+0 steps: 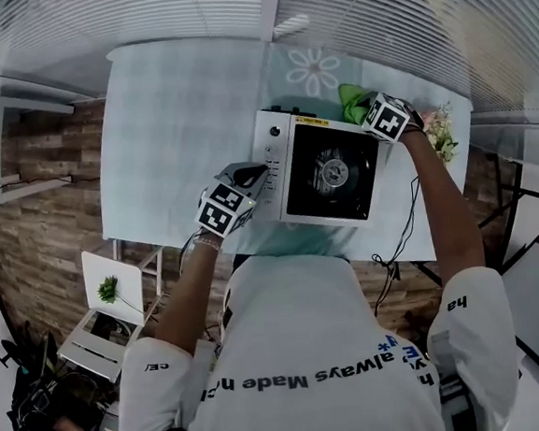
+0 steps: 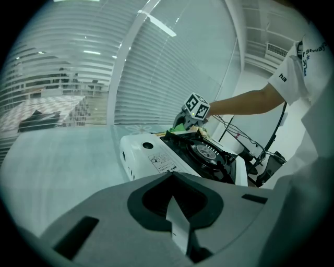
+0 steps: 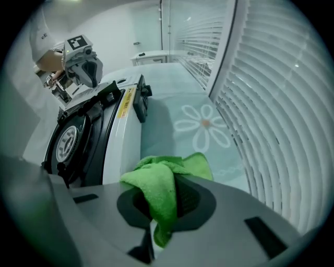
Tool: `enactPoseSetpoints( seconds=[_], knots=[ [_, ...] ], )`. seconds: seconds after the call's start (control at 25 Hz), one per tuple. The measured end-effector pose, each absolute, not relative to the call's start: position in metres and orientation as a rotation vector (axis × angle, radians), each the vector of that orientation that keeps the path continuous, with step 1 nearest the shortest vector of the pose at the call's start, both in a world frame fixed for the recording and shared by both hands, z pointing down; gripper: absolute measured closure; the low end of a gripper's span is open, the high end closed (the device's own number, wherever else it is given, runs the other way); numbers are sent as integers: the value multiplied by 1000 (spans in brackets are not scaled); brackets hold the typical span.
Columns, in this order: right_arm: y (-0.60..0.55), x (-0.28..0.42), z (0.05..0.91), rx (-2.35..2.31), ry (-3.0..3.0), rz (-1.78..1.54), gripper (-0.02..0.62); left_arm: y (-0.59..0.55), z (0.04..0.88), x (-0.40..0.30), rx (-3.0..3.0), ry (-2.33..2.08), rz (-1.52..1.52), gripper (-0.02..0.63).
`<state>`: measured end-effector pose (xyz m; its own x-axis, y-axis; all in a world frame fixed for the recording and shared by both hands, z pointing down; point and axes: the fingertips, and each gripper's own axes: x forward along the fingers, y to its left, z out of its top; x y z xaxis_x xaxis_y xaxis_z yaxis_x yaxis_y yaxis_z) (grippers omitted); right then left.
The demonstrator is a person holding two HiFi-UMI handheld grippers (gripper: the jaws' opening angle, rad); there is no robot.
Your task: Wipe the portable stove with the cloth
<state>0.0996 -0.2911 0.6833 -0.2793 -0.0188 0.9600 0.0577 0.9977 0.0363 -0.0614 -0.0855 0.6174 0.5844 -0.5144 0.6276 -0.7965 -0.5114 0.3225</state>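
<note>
The portable stove [image 1: 327, 172] is white with a black burner top and stands on the pale table [image 1: 177, 124]. My right gripper [image 1: 366, 112] is at the stove's far right corner, shut on a green cloth [image 1: 354, 104]. In the right gripper view the cloth [image 3: 159, 182] bunches between the jaws of the right gripper [image 3: 162, 208], beside the stove's white edge [image 3: 117, 141]. My left gripper [image 1: 258, 173] sits just off the stove's left control side. In the left gripper view the left gripper [image 2: 175, 208] is shut on nothing, with the stove [image 2: 156, 156] a short way ahead.
Window blinds [image 3: 271, 104] run along the table's far side. A small flower pot [image 1: 440, 129] stands at the right end, and a black cable [image 1: 403, 236] hangs off the near edge. A white stand with a small plant [image 1: 107, 290] is on the floor at left.
</note>
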Motion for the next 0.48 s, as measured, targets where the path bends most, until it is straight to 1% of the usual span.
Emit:
enactPoseSetpoints(
  seconds=[0.48],
  knots=[
    [-272,35,686,-159,-1874,-79,569,-87,615,-62,2235,-1049,593,595]
  ],
)
